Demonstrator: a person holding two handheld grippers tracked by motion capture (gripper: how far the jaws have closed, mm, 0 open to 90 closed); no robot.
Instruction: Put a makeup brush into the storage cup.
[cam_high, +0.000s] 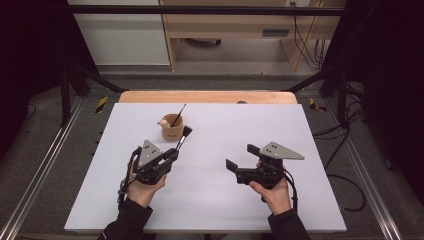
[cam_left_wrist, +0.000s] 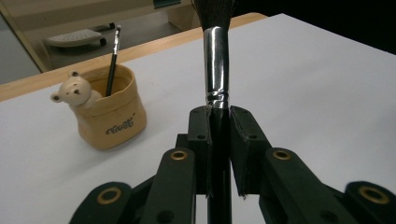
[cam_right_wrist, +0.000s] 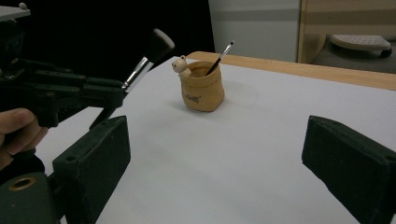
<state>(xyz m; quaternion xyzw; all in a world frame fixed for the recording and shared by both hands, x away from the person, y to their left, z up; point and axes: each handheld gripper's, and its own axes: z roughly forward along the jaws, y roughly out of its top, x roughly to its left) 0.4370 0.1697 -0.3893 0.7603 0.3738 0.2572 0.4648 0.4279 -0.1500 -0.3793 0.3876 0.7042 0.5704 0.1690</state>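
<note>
Brush (cam_high: 183, 138), clamped in our L gripper (cam_high: 172, 154), points far-right w/ pot (cam_high: 172, 128) just far-left of its tip; R gripper (cam_high: 241, 159) gapes empty.

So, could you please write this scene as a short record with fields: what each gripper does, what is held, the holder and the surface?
left gripper: shut on the makeup brush, jaws clamped on its black handle
makeup brush: silver ferrule and dark bristles point toward the pouch
right gripper: open, nothing between its jaws
pouch: tan, upright, small bear figure at its rim
thin brush: stands tilted inside the pouch
table: white board, wooden edge at the far side
</note>
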